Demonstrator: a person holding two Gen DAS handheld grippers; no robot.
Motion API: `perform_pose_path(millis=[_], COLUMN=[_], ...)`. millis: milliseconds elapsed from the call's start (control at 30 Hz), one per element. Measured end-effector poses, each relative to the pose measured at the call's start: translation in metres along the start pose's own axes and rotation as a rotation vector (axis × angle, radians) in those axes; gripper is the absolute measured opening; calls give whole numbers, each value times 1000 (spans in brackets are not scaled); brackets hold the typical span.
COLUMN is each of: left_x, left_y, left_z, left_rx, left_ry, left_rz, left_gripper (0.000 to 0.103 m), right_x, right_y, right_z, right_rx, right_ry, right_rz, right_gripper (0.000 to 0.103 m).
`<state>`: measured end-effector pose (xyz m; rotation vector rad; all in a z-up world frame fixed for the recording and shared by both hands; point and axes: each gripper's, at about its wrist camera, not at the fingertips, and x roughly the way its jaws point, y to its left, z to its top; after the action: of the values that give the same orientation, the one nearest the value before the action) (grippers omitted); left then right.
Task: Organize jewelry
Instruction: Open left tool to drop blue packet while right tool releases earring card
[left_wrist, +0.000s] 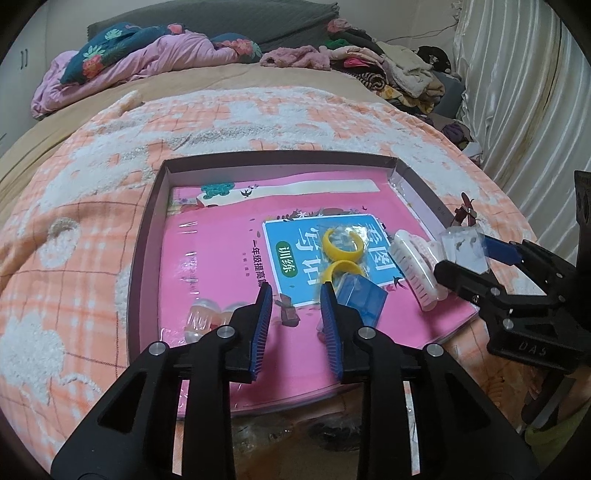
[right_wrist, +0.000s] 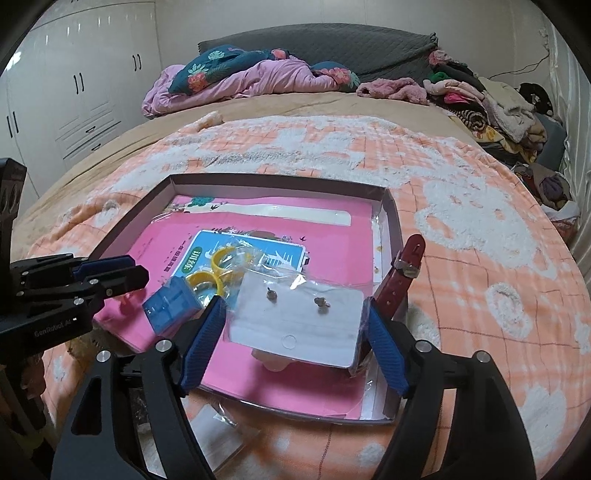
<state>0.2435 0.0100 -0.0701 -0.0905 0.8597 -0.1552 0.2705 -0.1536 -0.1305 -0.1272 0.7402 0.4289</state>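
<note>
I am holding the white, plastic-bagged earring card (right_wrist: 295, 321) between my right gripper (right_wrist: 291, 347) pads, its long axis spanning them, over the shallow cardboard tray (right_wrist: 391, 206); my left gripper (left_wrist: 295, 325) (nothing in it) is hovering parted farther left.

Bangles (left_wrist: 341, 254) on book (left_wrist: 221, 258), inside box (left_wrist: 280, 162).

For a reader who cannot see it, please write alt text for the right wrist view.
The right gripper grips a white earring card in clear plastic over a shallow cardboard box on a bed. Yellow plastic rings and a small blue box lie inside; the left gripper waits left.
</note>
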Motion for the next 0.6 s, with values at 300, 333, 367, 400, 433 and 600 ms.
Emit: perform_pose_path(millis=[300,333,367,400,433,600], left_x=[-8,-10,-11,-13,-14,-23], left_y=[4,5,5,5,6,9], left_z=[2,3,3,4,5,7], left_rx=[-12,-15,-16,-16,-18,-26], left_ry=[-16,-19,-22,-28,-31,-46], left_rz=[3,2,2,3,4,10], left_gripper=[33,37,39,40,42,60], right_x=[-10,-12,-14,-16,-18,-29], right_y=[-4,-6,-7,-8,-10,-14], right_z=[-2,-2,-3,-3,-3,-2], right_rx=[34,43,49,55,64,91], right_ry=[-24,-29,-32,-35,-39,-62], right_rz=[10,11,13,14,19,35], right_gripper=[86,88,89,90,92,95])
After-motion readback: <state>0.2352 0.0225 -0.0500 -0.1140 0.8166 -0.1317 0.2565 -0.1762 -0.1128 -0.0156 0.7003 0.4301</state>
